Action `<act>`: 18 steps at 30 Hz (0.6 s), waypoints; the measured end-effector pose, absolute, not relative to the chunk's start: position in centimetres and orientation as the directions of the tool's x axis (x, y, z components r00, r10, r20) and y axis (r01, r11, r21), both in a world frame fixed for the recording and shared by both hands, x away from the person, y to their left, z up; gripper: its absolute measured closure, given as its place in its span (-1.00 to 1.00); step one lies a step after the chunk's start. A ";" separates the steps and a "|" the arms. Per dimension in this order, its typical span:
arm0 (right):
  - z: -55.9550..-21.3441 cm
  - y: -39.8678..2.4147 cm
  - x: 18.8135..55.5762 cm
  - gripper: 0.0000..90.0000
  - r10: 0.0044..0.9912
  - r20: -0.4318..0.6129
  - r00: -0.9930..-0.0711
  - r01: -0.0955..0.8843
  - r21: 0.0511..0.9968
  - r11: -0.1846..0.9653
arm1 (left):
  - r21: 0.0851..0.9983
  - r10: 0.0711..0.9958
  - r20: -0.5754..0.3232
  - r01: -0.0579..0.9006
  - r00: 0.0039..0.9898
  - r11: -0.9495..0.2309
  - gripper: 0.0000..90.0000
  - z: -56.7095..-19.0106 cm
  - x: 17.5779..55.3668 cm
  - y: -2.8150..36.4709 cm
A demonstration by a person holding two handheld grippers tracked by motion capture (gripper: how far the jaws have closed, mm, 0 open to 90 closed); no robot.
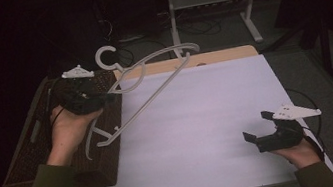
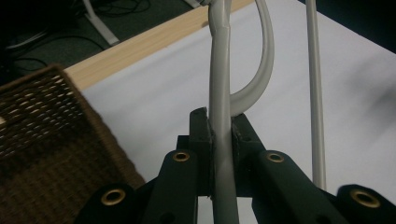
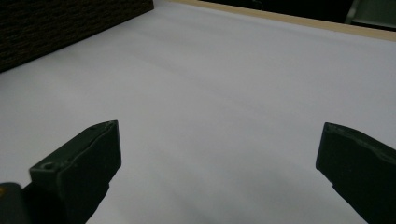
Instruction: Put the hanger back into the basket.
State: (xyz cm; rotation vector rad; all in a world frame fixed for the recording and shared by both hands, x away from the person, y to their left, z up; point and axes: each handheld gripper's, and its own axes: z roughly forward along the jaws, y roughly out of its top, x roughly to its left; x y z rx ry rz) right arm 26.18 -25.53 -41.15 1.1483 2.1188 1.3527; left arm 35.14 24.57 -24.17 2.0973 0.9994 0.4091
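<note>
High view | left claw [image 1: 113,96] clamped on grey hanger [image 1: 152,83], apparently above basket [image 1: 27,156] | right claw [image 1: 257,126] wide, empty

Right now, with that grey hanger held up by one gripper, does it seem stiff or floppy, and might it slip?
The hanger probably is stiff: held at one spot by the left gripper, its long bar stays straight in the air. It seems light, since one pinch carries it. Its smooth, rounded rod might twist or slide between the jaws if bumped.
</note>
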 end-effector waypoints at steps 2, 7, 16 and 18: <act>-41.2 -25.5 26.2 -1.00 0.796 0.111 -0.596 0.435 0.877 0.204 | 0.755 0.775 -0.029 0.522 0.632 -0.397 0.83 -24.0 35.1 25.4; -41.2 -25.5 26.2 -1.00 0.796 0.111 -0.595 0.436 0.877 0.204 | 0.758 0.799 -0.023 0.531 0.601 -0.378 0.83 -23.5 34.9 27.5; -41.2 -25.5 26.2 -1.00 0.798 0.114 -0.592 0.440 0.875 0.202 | 0.765 0.845 -0.007 0.547 0.534 -0.339 0.83 -23.1 34.6 32.3; -41.2 -25.5 26.2 -1.00 0.797 0.114 -0.593 0.438 0.876 0.201 | 0.770 0.855 -0.005 0.547 0.519 -0.328 0.83 -23.1 34.5 33.3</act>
